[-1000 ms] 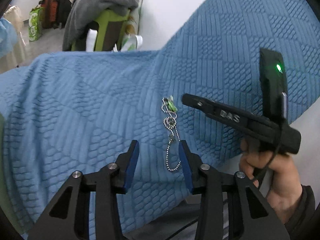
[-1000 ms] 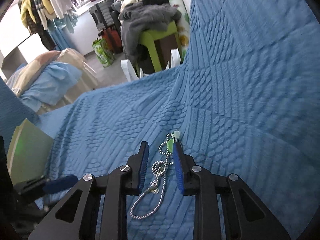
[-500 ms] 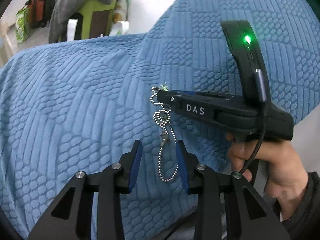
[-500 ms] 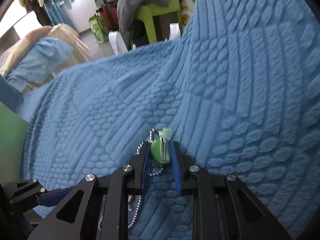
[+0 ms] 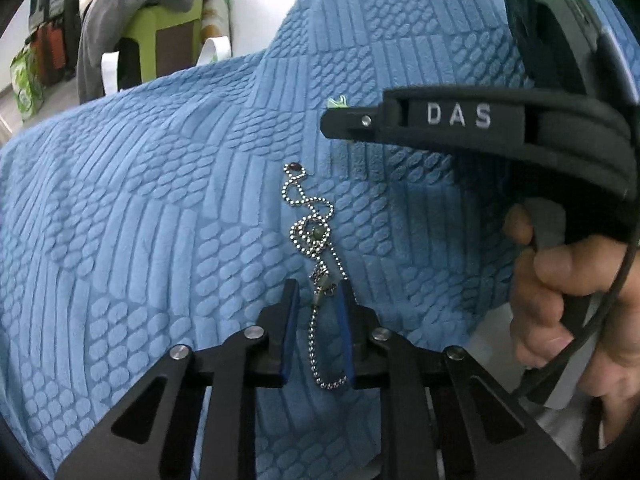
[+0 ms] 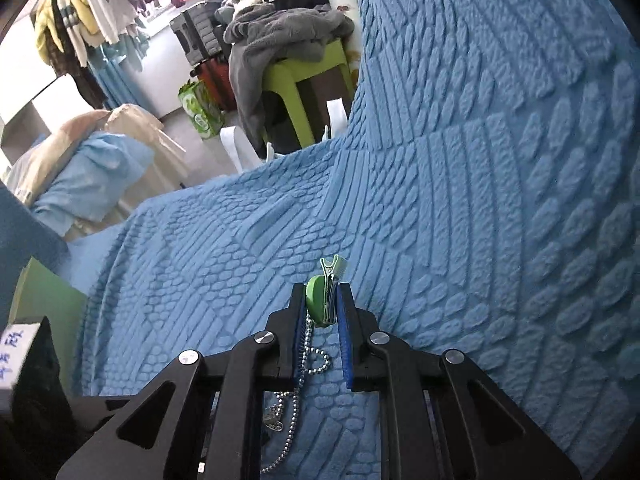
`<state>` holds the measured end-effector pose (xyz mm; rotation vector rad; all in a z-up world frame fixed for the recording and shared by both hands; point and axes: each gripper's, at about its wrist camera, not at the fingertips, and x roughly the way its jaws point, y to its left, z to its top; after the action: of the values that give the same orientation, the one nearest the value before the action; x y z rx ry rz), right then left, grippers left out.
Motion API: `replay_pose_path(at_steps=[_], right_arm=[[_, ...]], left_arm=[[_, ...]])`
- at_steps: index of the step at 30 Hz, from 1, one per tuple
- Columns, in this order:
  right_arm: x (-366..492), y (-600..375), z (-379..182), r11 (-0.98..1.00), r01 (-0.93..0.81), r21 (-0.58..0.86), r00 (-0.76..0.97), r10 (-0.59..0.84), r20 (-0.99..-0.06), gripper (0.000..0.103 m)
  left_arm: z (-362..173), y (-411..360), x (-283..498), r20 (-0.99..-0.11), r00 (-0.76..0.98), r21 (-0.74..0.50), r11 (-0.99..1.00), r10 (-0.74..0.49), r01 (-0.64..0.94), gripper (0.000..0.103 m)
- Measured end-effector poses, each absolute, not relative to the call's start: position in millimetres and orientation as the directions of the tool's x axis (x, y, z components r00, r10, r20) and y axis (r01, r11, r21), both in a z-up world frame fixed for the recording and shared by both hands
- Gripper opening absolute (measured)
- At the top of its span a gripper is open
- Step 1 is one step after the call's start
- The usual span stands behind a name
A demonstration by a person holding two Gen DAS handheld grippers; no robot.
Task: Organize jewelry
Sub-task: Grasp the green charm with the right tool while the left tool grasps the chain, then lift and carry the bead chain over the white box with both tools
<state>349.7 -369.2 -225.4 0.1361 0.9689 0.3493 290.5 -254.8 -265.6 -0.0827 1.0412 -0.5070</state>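
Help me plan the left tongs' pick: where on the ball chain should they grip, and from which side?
Grip the ball chain at its clasp, coming from above; the straight stretch already lies between the closing left tongs, while the upper part is coiled.

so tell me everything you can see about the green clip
The green clip is a small spring clip with a rounded bright-green body, metal strips along its middle and a paler toothed mouth that pokes forward past the fingertips. It stands on edge, pinched between the blue pads of the right hand-held gripper, just above the blue textured blanket. A silver ball chain hangs from its lower end onto the blanket. In the left wrist view only its pale tip shows.
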Motion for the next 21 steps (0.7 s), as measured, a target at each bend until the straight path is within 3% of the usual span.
replay_pose_path(at_steps=[3, 5, 6, 12, 21], right_arm=[[351.8, -369.4, -221.7, 0.937, -0.222, 0.271, 0.525, 0.349, -0.776, 0.012], [351.9, -369.6, -218.6, 0.936, -0.222, 0.272, 0.532, 0.350, -0.771, 0.012], [352.2, -368.3, -217.8, 0.937, -0.221, 0.272, 0.533, 0.350, -0.770, 0.012], [349.1, -366.9, -214.1, 0.941, -0.219, 0.259, 0.539, 0.338, -0.772, 0.012], [342.4, -367.2, -204.8, 0.938, -0.219, 0.267, 0.549, 0.345, -0.761, 0.012]], left_arm=[[-265.3, -262.8, 290.4, -0.817, 0.401, -0.244, 0.879, -0.414, 0.410, 0.017], [-266.1, -269.5, 289.8, -0.826, 0.412, -0.188, 0.877, -0.385, 0.443, 0.012], [-266.8, -271.4, 289.8, -0.829, 0.415, -0.171, 0.877, -0.375, 0.450, 0.005], [-267.4, -276.1, 287.6, -0.830, 0.432, -0.138, 0.881, -0.352, 0.453, 0.004], [-247.4, -246.9, 294.0, -0.790, 0.428, -0.289, 0.883, -0.438, 0.370, 0.004]])
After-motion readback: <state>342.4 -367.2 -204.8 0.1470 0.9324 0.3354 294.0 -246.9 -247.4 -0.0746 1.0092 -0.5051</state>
